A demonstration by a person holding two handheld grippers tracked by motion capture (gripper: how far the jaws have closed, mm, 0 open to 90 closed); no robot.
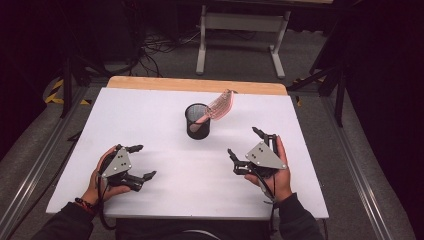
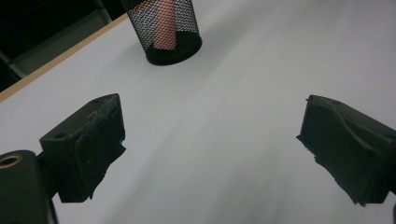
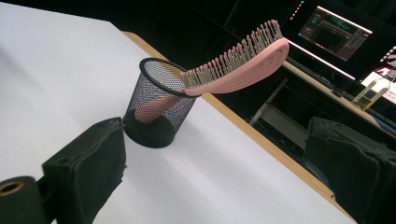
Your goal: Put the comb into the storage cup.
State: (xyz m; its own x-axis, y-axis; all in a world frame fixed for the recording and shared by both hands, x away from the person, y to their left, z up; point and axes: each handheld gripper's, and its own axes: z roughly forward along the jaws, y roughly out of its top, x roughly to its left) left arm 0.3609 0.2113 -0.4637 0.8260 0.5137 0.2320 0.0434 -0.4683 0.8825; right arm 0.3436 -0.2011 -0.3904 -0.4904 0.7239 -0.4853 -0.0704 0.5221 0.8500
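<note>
A black mesh cup [image 1: 198,121] [image 2: 163,28] [image 3: 159,105] stands upright on the white table [image 1: 165,150], a little behind its middle. A pink hairbrush [image 1: 220,106] [image 3: 243,65] rests handle-down in the cup, and its bristled head leans out over the rim to the right. My left gripper [image 1: 141,161] [image 2: 210,154] sits at the front left, open, nothing between its jaws. My right gripper [image 1: 245,142] [image 3: 215,177] sits at the front right, open and empty as well. Both are well short of the cup.
A wooden strip [image 1: 195,85] runs along the table's far edge. Behind it stand a white frame's legs [image 1: 240,40] and cables on the floor. Monitors [image 3: 336,32] glow in the dark beyond, in the right gripper view. Metal rails [image 1: 360,170] flank the table.
</note>
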